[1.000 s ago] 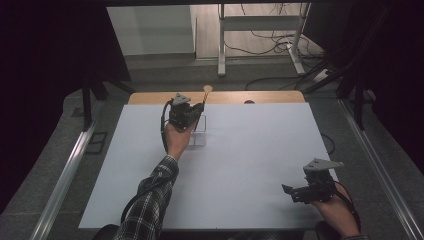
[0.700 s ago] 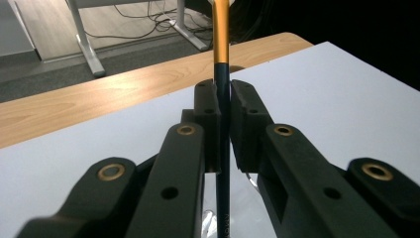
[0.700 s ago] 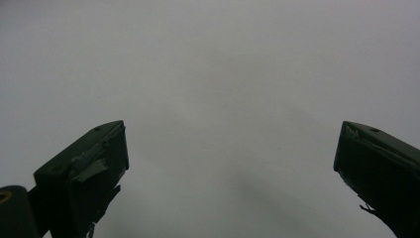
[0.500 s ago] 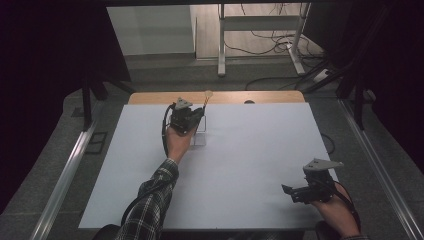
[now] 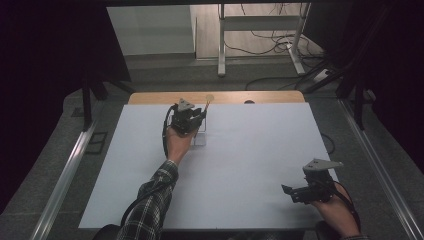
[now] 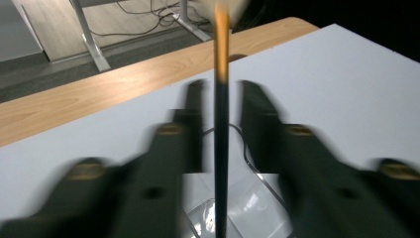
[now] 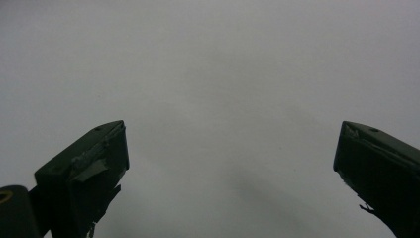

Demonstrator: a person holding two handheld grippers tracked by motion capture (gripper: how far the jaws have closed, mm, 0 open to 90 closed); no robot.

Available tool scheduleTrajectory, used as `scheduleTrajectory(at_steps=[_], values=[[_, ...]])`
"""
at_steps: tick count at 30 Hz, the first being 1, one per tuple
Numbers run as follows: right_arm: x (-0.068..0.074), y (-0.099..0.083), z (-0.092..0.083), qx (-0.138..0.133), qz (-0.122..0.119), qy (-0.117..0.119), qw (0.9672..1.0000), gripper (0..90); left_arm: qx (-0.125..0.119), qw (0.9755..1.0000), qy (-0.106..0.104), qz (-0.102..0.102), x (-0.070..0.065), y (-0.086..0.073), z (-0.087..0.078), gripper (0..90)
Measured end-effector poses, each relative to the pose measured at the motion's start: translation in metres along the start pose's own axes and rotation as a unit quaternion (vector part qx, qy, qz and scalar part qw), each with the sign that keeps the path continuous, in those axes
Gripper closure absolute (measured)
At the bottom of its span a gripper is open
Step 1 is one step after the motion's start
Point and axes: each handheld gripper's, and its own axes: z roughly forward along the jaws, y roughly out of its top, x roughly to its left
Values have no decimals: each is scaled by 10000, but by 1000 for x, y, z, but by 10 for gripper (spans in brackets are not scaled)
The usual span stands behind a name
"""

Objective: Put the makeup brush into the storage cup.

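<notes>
We see the left claw (image 5: pixel 196 119) at the far side of the bench (image 5: pixel 250 165), left of its middle, held by a hand in a plaid sleeve (image 5: pixel 150 210). Between its jaws stands a thin stick (image 6: pixel 221 148), dark along the lower part and orange higher up, with a pale blurred tip at the top. The jaws have just been opening: in the left gripper view they stand apart on either side of the stick with a gap showing on both sides, so the claw is released and the stick is free between them. The stick's lower end sits in a small clear holder (image 6: pixel 237 213) that rests on the white bench, just below the claw. The right claw (image 5: pixel 295 192) is at the near right corner, well apart from the stick, its jaws spread wide over bare bench, holding nothing.
</notes>
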Motion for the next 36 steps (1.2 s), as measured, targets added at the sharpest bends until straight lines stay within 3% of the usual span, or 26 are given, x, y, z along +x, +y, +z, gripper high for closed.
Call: scheduleTrajectory(at_steps=[6, 9, 13, 22, 36], values=[[0, 0, 0, 2, 0, -8, 10000, 8, 112, 9999, 3, -77, 1, 5, 1, 139], [0, 0, 0, 1, 0, -10, 10000, 8, 348, 9993, -92, -31, 2, 5, 3, 18], [0, 0, 0, -3, 2, -16, 10000, 7, 508, 9985, -128, 134, 1, 4, 4, 0], [0, 0, 0, -20, 23, -26, 10000, 7, 580, 9980, -249, 95, 3, 7, 2, 0], [0, 0, 0, -9, 25, -22, 10000, 7, 658, 9965, -483, 202, 3, 10, -4, 0]])
